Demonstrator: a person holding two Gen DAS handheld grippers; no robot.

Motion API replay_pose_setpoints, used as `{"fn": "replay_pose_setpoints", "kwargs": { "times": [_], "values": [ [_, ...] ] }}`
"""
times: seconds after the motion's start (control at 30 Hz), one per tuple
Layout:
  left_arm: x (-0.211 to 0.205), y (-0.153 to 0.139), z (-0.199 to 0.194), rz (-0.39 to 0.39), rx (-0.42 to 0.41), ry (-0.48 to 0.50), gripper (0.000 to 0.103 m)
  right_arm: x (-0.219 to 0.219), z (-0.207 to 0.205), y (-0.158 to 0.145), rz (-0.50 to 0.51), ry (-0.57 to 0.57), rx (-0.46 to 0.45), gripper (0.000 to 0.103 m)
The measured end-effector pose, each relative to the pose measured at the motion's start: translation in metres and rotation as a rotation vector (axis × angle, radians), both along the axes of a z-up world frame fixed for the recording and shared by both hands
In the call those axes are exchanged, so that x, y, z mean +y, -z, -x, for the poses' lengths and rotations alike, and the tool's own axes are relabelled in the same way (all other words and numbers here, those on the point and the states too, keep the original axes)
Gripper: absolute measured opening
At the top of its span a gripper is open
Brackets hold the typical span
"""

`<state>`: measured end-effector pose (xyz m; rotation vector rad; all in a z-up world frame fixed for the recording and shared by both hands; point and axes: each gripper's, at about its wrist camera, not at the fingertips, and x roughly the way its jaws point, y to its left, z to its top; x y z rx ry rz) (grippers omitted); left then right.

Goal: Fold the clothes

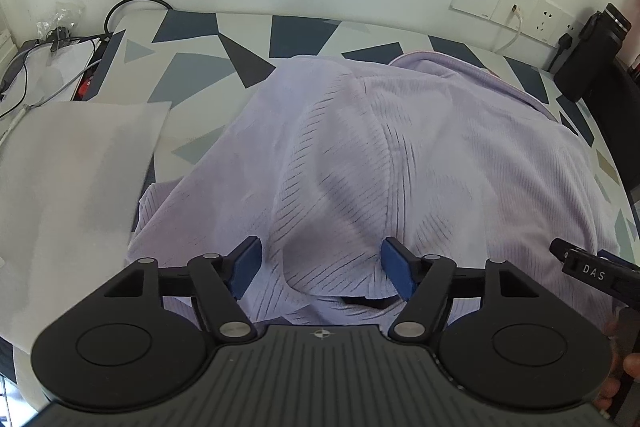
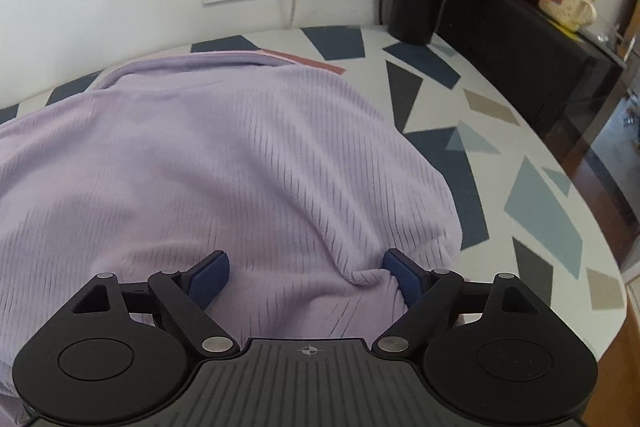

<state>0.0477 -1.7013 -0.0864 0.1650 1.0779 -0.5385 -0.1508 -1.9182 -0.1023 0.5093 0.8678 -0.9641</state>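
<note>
— While the lilac garment (image 1: 400, 155) lay heaped on the patterned table (image 2: 500, 147), how were the tools?
— Left gripper (image 1: 322, 261) gaped over a fold, pads apart. Right gripper (image 2: 306, 267) likewise spread, clasping nothing.

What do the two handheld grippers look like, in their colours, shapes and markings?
Both are alike. The left gripper and the right gripper each have matte black linkage arms with silver pivot pins, two round black discs, a ribbed dark grey body with a small crosshair mark, and blue pads on the fingers. The right gripper's edge in the left view bears white letters "DAS".
</note>
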Motion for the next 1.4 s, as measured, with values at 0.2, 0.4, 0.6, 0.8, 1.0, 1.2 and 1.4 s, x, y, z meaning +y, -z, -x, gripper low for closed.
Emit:
{"fn": "replay_pose_setpoints", "kwargs": {
  "times": [0.2,0.4,0.6,0.8,1.0,1.2,1.4],
  "values": [
    [-0.003,0.002,0.001,-0.014,0.002,0.002,0.076,-0.002,0.002,0.015,-0.006,0.020,-0.001,0.081],
    [-0.004,0.005,0.000,-0.042,-0.005,-0.023,0.092,0.003,-0.004,0.023,0.035,-0.008,0.024,0.089],
    [-0.005,0.010,-0.002,-0.054,0.016,-0.034,0.098,0.006,-0.010,0.035,0.078,-0.017,0.047,0.102],
    [-0.005,0.013,-0.005,-0.056,0.032,-0.039,0.100,0.009,-0.015,0.037,0.105,-0.016,0.070,0.102],
    [-0.005,0.017,-0.006,-0.059,0.046,-0.043,0.101,0.009,-0.014,0.039,0.111,-0.018,0.072,0.102],
    [-0.006,0.019,-0.006,-0.062,0.046,-0.040,0.102,0.011,-0.014,0.040,0.121,-0.019,0.071,0.102],
    [0.005,0.023,-0.009,0.017,0.072,-0.058,0.101,0.012,-0.013,0.040,0.127,-0.017,0.066,0.102]
  ]
}}
